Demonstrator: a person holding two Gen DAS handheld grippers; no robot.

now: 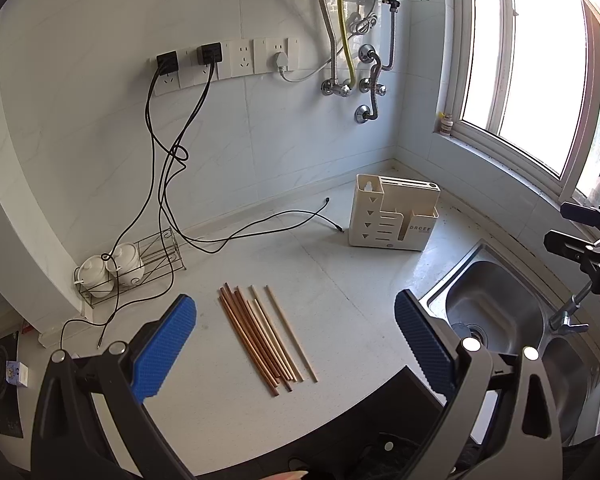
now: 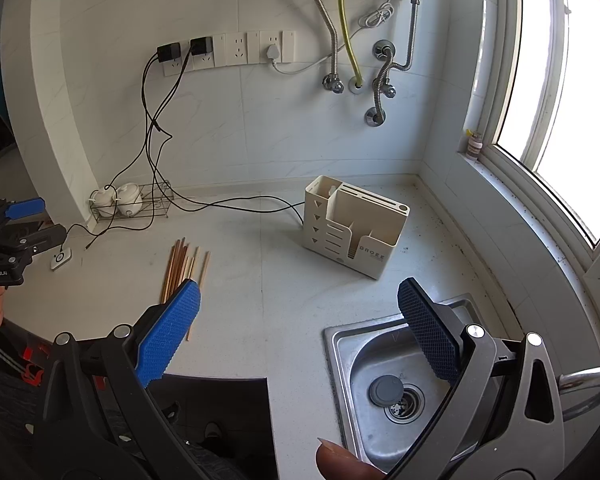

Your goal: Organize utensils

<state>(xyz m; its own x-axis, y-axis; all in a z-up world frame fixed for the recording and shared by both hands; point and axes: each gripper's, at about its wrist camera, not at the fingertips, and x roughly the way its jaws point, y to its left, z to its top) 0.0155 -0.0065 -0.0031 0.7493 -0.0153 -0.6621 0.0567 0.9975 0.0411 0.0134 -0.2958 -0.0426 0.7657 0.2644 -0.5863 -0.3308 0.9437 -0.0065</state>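
The chopsticks lie in a loose bundle flat on the counter, tips fanned a little, one paler stick lying slightly apart on the sink side. None has been lifted, so the task looks to be at its very start: the approach before a first pick.

The left gripper hangs above the bundle with its blue pads spread wide and nothing between them; the sticks sit almost midway under the gap. The right gripper is likewise spread and empty, held over the near corner of the sink.

The next move probably calls for the left tool to come down and close across the sticks' width, pinching thin rods off a flat surface, which leaves little to grip under. They then go to the cream utensil holder standing upright near the back corner, well apart from the bundle. Which of its compartments suits chopsticks is hard to tell from here.

Between bundle and holder the counter is bare. A black cable trails near the holder's left side, the sink rim lies to the right, and a wire rack with white pots stands off by the wall
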